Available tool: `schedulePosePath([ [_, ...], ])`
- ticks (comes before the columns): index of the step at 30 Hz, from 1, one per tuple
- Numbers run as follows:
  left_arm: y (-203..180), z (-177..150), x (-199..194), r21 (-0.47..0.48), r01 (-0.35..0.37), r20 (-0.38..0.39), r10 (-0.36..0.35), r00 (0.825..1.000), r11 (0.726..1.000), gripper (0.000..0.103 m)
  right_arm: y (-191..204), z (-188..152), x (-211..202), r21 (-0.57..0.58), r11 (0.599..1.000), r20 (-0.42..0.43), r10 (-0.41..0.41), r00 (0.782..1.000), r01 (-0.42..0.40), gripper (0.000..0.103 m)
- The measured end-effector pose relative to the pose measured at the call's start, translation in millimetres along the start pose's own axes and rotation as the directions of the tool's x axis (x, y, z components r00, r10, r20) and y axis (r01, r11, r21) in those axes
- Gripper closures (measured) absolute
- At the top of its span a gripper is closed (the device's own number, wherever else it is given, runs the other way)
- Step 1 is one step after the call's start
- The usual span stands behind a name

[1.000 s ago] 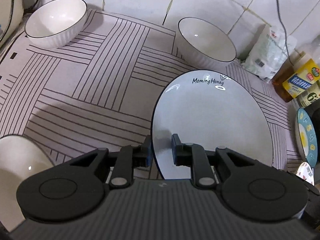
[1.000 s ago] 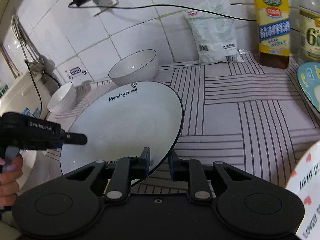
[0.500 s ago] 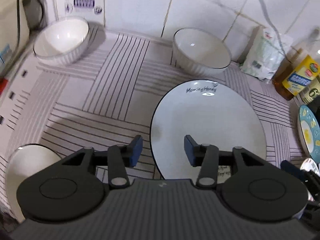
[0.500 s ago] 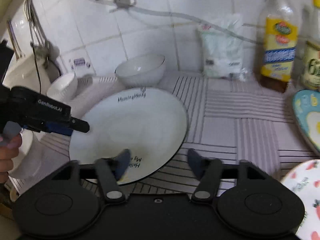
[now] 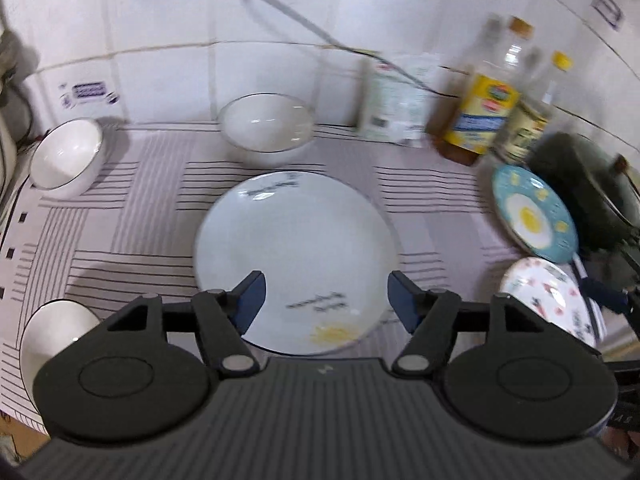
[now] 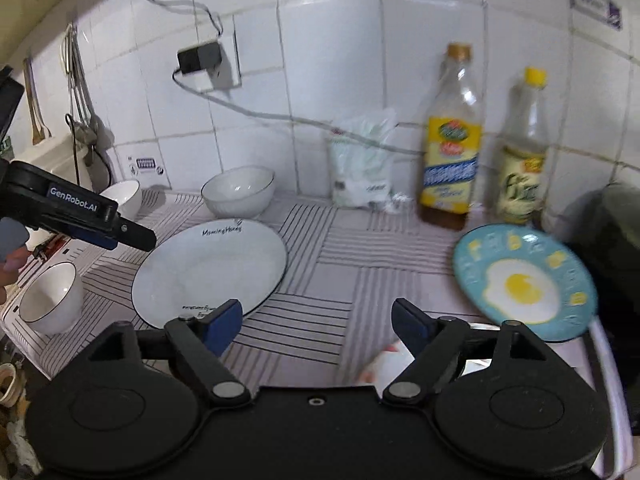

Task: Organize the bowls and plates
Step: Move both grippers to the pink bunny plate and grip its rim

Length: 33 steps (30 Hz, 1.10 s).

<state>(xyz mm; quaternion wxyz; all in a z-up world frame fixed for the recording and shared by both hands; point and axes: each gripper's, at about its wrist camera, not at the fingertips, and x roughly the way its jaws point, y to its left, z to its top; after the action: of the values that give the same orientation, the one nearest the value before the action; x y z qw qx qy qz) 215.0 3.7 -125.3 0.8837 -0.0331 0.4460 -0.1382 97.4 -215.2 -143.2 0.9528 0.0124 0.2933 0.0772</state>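
A large white plate (image 5: 296, 252) with a dark rim and "Morning Honey" lettering lies flat on the striped mat; it also shows in the right wrist view (image 6: 208, 268). My left gripper (image 5: 324, 304) is open and empty, raised over the plate's near edge. My right gripper (image 6: 316, 324) is open and empty, above the mat to the right of the plate. Three white bowls (image 5: 268, 128) (image 5: 68, 160) (image 5: 52, 336) stand around the plate. A blue egg-pattern plate (image 6: 524, 280) leans at the right, with a white patterned plate (image 5: 548, 300) in front of it.
Two oil bottles (image 6: 452, 144) (image 6: 520, 152) and a white bag (image 6: 360, 160) stand against the tiled wall. A dark pot (image 5: 588, 196) sits at the far right. A charger and cable (image 6: 200, 60) hang on the wall. Utensils hang at the left.
Both grippers let go of the large white plate, opened wide and drew back and up. The plate now lies flat on the mat.
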Motion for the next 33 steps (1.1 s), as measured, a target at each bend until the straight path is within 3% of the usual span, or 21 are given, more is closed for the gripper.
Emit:
schedulePosePath([
  [2,-13,-2,-4,0.022,0.021,-0.006,-0.021,1.000,1.000,0.036,-3,-2,-15,-0.011,1.000,0.024,-0.014,1.000,0.015,0.009],
  [5,-34,-6,-10,0.062,0.052,-0.016,-0.051,0.999,0.997,0.024,-11,-7,-35,-0.007,0.999,0.039,-0.047,0.998,0.047,0.007],
  [12,-82,-17,-16,0.177,0.094,-0.024,-0.091,0.996,0.980,0.019,-34,-23,-65,0.036,0.995,0.019,-0.098,0.995,0.097,0.005],
  [27,-146,-33,-7,0.267,0.170,-0.077,-0.155,0.985,0.949,0.018,-75,-61,-94,0.116,0.976,-0.014,-0.181,0.983,0.182,0.005],
  [33,-157,-35,11,0.271,0.199,-0.115,-0.174,0.978,0.942,0.018,-88,-74,-96,0.129,0.965,0.050,-0.236,0.970,0.228,0.005],
])
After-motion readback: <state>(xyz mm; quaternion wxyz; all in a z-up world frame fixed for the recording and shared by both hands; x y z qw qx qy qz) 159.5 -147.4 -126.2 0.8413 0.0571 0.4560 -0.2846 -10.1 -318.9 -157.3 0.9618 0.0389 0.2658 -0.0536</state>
